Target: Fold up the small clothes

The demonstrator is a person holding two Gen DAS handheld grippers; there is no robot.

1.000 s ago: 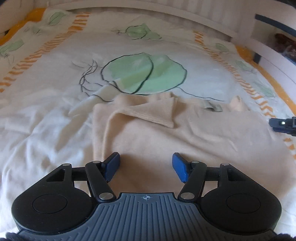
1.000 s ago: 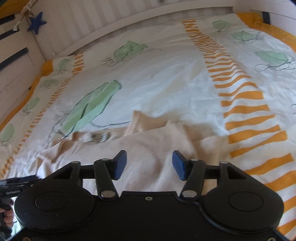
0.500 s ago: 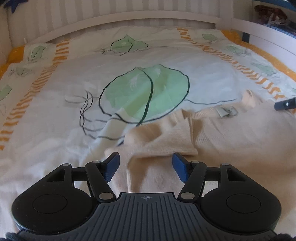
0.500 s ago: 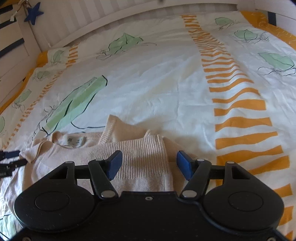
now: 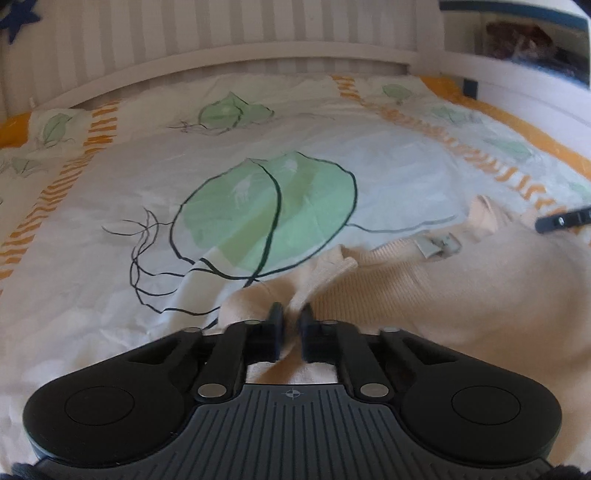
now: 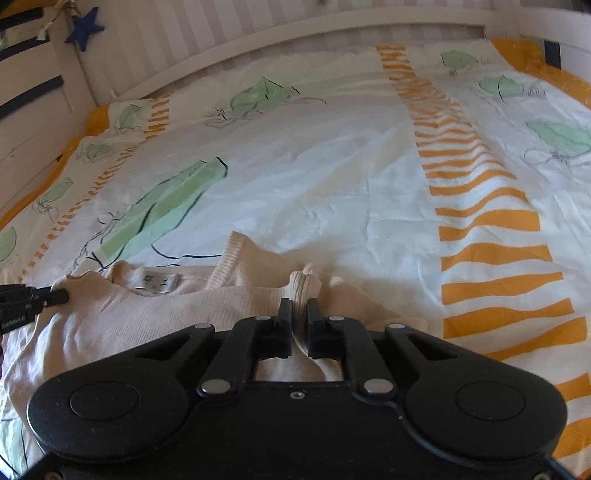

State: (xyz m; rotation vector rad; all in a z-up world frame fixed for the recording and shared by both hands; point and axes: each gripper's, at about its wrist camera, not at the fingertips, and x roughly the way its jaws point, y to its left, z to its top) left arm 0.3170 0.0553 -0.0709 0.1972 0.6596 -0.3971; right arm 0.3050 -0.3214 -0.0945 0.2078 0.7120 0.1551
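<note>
A small beige knit sweater [image 5: 443, 295] lies flat on the bed, collar and grey label [image 5: 437, 245] facing the headboard. My left gripper [image 5: 291, 317] is shut on the sweater's folded left sleeve at the shoulder. In the right wrist view the sweater [image 6: 129, 317] spreads to the left, its label [image 6: 157, 282] showing. My right gripper [image 6: 299, 308] is shut on the ribbed cuff of the right sleeve [image 6: 304, 284]. Each gripper's tip shows in the other view: the right one [image 5: 561, 220], the left one [image 6: 33, 297].
The bed cover [image 5: 184, 184] is white with green leaf prints and orange striped bands [image 6: 491, 254]. A white slatted headboard [image 5: 258, 44] runs along the far side. A white side rail [image 6: 33, 122] with a blue star [image 6: 84, 31] stands at left.
Both grippers moved forward to the sweater's shoulders and closed from open onto the sleeve fabric, left on the left sleeve, right on the right cuff.
</note>
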